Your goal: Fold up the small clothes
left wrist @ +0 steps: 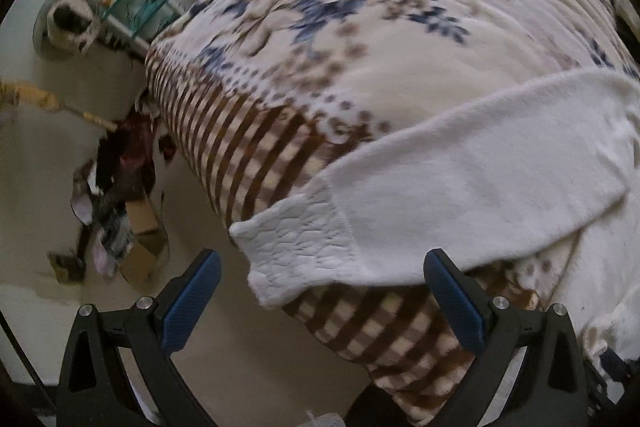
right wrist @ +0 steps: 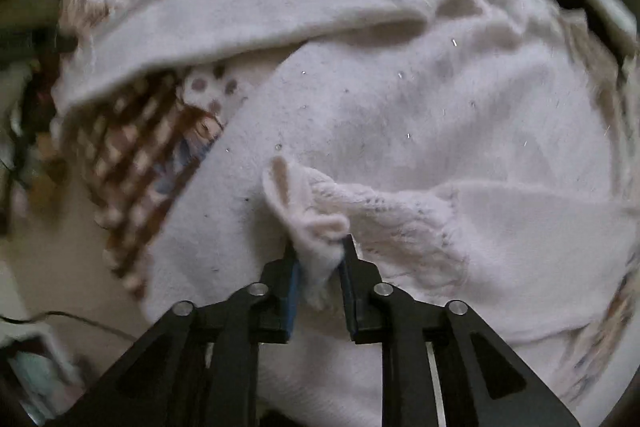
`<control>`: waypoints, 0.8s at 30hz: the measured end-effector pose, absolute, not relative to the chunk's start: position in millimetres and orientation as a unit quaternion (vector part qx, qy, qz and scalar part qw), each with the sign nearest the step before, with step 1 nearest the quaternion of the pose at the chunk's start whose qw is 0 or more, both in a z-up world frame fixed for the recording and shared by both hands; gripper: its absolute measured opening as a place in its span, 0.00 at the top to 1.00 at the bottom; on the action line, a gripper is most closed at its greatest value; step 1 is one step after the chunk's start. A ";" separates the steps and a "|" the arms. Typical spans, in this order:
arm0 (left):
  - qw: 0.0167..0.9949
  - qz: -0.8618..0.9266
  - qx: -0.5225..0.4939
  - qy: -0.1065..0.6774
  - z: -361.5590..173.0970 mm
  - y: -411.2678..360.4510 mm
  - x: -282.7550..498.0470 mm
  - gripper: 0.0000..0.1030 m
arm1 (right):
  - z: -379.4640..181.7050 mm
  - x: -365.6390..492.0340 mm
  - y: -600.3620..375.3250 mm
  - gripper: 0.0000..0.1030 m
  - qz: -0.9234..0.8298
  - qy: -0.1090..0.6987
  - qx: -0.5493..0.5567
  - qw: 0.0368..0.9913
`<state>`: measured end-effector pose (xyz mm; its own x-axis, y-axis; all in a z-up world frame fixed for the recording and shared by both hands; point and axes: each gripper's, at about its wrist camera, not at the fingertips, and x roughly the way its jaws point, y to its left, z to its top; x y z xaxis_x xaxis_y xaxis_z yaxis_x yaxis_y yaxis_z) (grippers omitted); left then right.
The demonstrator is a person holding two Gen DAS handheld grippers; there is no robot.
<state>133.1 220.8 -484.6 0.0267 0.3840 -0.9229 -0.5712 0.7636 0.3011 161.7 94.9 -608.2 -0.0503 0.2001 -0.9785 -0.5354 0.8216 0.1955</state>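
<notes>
A white fluffy sweater (right wrist: 440, 107) lies spread on a floral and checked blanket (left wrist: 320, 27). In the left wrist view one sleeve (left wrist: 480, 167) runs across the blanket, and its knitted cuff (left wrist: 304, 247) reaches the bed's edge. My left gripper (left wrist: 322, 255) hangs open just above that cuff and holds nothing. In the right wrist view the other cuff (right wrist: 320, 211) stands bunched between the fingers of my right gripper (right wrist: 319, 243). Its jaws stand apart and the fabric sits loose between the pads. The second sleeve (right wrist: 240, 7) lies across the top.
Left of the bed is pale floor (left wrist: 48, 147) with a cardboard box (left wrist: 140, 227), a heap of dark clothes (left wrist: 120, 155) and a green wire rack (left wrist: 132, 3). A cable (right wrist: 80, 319) trails on the floor at the lower left of the right wrist view.
</notes>
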 end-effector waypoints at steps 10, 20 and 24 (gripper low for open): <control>0.678 0.322 -0.316 0.581 -528.2 307.0 92.9 0.00 | -599.4 192.2 -10.8 0.38 0.122 0.710 0.093 0.687; 0.603 0.330 -0.451 0.570 -581.9 327.8 69.9 0.18 | -601.9 204.0 -59.3 0.38 0.048 0.712 0.159 0.683; 0.614 0.349 -0.462 0.535 -552.1 316.9 33.7 0.20 | -596.9 203.5 -53.4 0.38 0.059 0.708 0.163 0.684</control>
<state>33.7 316.9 -552.1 0.1824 -0.0655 -0.9810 -0.9244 0.3285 -0.1938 203.5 -53.4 -596.9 -0.0108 0.3118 -0.9501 0.1498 0.9399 0.3067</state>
